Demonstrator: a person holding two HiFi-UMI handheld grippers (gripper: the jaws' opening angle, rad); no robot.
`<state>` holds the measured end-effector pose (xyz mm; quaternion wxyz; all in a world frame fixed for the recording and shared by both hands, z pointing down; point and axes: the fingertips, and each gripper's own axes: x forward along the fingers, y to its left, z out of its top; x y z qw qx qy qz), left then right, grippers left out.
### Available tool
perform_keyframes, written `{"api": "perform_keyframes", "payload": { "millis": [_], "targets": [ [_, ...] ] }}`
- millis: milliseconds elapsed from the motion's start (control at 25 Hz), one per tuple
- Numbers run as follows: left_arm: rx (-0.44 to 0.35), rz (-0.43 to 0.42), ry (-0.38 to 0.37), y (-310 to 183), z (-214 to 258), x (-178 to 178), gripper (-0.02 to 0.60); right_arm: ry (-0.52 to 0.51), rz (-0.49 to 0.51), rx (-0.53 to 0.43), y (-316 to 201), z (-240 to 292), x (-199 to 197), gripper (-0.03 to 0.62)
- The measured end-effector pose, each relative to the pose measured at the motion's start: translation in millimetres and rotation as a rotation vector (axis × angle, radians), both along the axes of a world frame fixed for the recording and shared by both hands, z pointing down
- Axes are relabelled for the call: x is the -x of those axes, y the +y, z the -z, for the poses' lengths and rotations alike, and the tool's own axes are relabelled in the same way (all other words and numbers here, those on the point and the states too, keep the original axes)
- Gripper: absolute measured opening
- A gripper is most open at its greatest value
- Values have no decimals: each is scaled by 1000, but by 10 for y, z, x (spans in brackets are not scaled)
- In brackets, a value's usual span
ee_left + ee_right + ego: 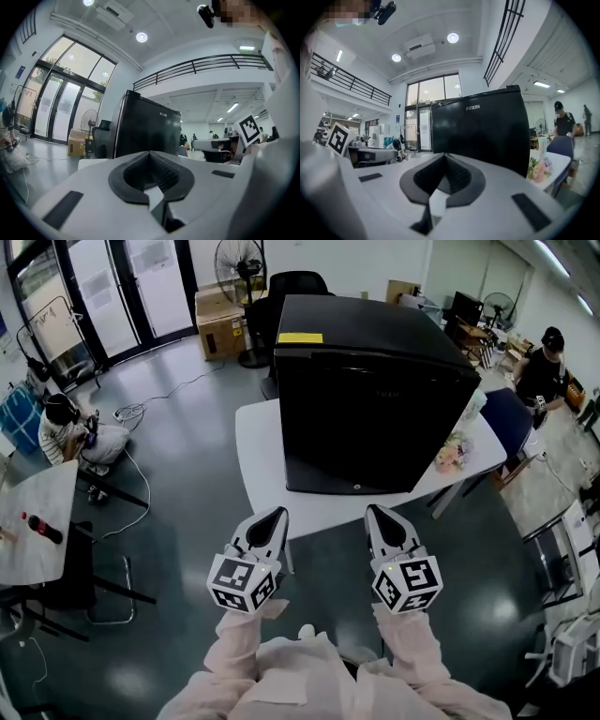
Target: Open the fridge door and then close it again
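Observation:
A black mini fridge [370,395] stands on a white table [258,465], its door closed and facing me. It also fills the middle of the left gripper view as the fridge [145,131] and of the right gripper view as the fridge [480,133]. My left gripper [275,517] hovers at the table's near edge, short of the fridge, jaws shut with nothing between them. My right gripper [377,513] is level beside it, also shut and empty, a short way in front of the door. Neither touches the fridge.
A colourful packet [452,456] lies on the table right of the fridge. A cardboard box [220,322] and a standing fan [240,263] are behind it. A person sits on the floor [70,432] at left; another person [544,367] sits at far right. A second table [37,521] stands at left.

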<state>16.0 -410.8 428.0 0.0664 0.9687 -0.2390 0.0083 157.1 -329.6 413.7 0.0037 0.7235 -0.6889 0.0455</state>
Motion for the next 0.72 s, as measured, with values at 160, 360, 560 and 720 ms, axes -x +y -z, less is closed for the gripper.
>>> {"api": "perform_keyframes", "payload": {
  "millis": [160,360,560,720],
  "targets": [
    [4,2,-5,36,-32,14,9,17,13,-4,2,17,58,6],
    [7,5,-5,50,-49,45,9,27,16,1,2,-2,112,6],
    [15,7,-6,45,-68,80,9,32,21,5,-3,-14,157,6],
    [25,8,-4,27,-93,89,9,30,23,8,-21,-23,164,6]
  ]
}}
